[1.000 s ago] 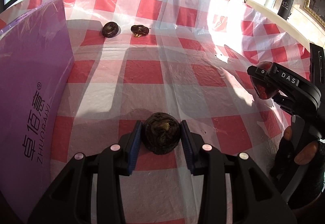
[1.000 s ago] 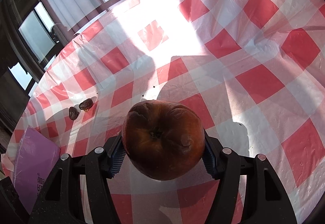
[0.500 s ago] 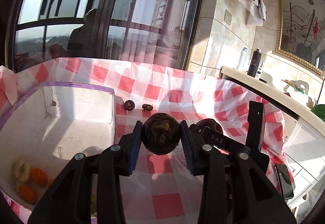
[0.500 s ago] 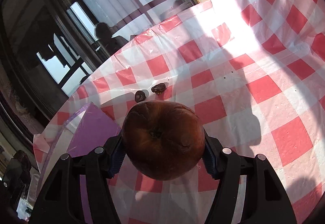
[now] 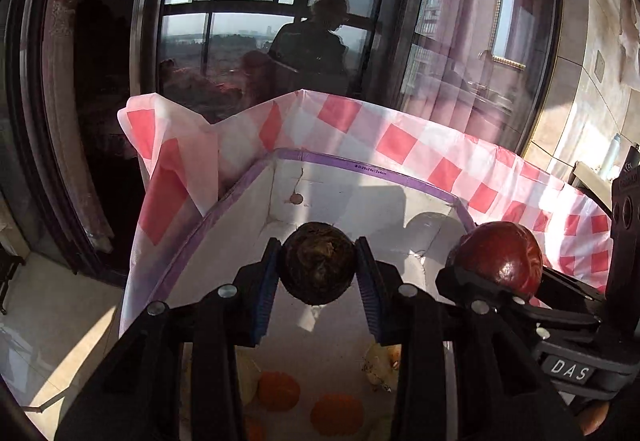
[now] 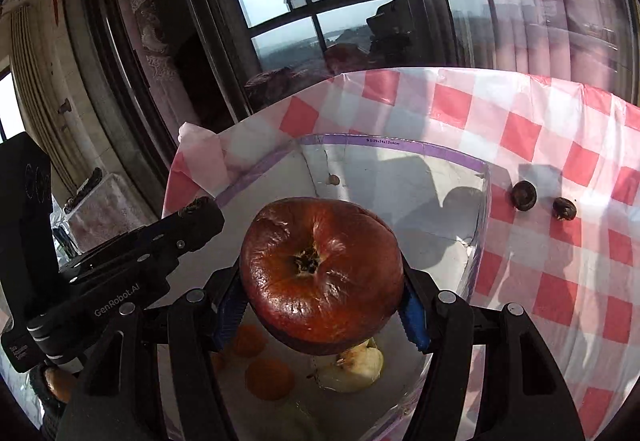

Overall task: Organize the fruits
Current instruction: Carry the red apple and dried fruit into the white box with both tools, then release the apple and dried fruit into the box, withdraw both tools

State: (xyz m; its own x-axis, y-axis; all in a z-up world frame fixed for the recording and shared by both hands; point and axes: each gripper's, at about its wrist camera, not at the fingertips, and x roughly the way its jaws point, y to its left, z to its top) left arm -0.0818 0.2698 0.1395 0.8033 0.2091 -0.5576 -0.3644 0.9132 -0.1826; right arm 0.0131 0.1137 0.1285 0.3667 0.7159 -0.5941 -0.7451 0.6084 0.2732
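You are at the delivery step: both loads hang above the open white box (image 6: 400, 177) with the purple rim. Your left gripper (image 5: 318, 271) has its jaws clamped on a small dark round fruit (image 5: 318, 269); your right gripper (image 6: 320, 305) has its jaws clamped on a wrinkled red apple (image 6: 322, 273). Orange fruits (image 6: 269, 377) and a pale piece already lie inside. Next, judged: lower each load into the box, then part the jaws. Two dark fruits (image 6: 524, 195) remain on the checked tabletop (image 6: 560, 281).
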